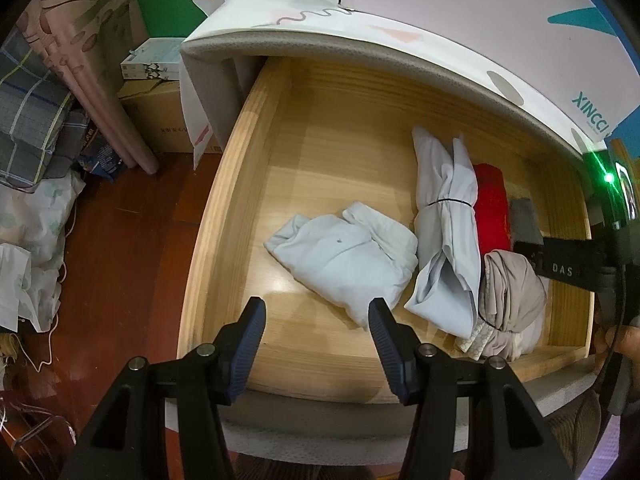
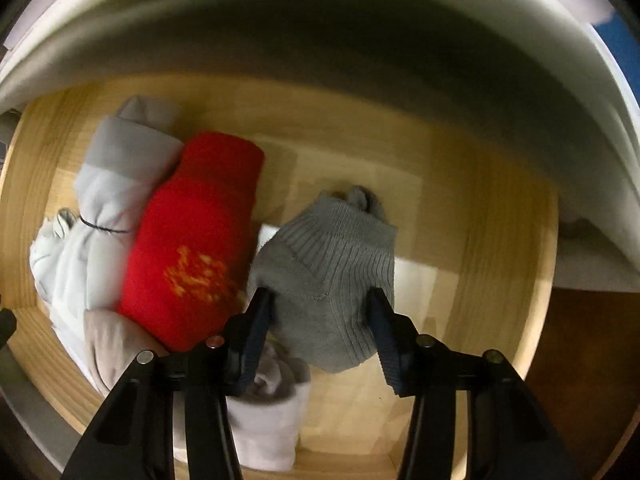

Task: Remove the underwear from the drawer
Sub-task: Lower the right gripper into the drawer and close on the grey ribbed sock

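Note:
The wooden drawer is pulled out from under a white patterned top. Inside lie a folded pale blue garment, a pale blue roll tied with a black band, a red piece, a beige bundle and a grey ribbed knit piece. My right gripper points down into the drawer, and its pads press on both sides of the grey knit piece. My left gripper hangs open over the drawer's front part with nothing between its fingers.
The white top overhangs the drawer's back. Left of the drawer, on the brown floor, stand cardboard boxes, a pink curtain, plaid cloth and white bags. A person's hand shows at the right edge.

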`<action>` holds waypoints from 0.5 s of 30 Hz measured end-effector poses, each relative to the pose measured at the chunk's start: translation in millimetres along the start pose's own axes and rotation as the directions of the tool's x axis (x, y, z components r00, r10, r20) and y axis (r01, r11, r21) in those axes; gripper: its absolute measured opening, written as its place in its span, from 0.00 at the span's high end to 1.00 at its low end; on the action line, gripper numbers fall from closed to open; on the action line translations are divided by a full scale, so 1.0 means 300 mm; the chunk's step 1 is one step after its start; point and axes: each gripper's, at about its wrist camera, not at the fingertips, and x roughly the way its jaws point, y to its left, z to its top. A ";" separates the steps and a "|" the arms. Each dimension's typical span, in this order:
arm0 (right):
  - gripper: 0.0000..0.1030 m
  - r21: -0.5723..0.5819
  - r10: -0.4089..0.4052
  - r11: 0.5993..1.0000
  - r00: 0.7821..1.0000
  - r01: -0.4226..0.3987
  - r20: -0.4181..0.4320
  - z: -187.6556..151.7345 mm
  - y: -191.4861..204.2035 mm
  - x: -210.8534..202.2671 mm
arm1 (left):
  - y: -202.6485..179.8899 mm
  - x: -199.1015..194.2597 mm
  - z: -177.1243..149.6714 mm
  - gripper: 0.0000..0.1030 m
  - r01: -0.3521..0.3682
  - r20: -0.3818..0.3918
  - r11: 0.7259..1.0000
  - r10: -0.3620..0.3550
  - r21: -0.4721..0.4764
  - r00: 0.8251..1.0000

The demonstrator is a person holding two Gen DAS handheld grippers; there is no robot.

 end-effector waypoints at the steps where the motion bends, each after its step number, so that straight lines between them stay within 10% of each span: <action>1: 0.55 0.005 -0.002 1.000 1.000 0.002 -0.006 -0.004 -0.003 0.001 | 0.001 0.000 0.000 0.47 0.000 0.001 1.000 0.000 -0.002 1.000; 15: 0.47 0.070 -0.031 0.997 0.998 0.034 -0.047 -0.033 -0.024 0.018 | 0.003 -0.001 -0.001 0.47 -0.002 0.001 1.000 0.002 -0.004 1.000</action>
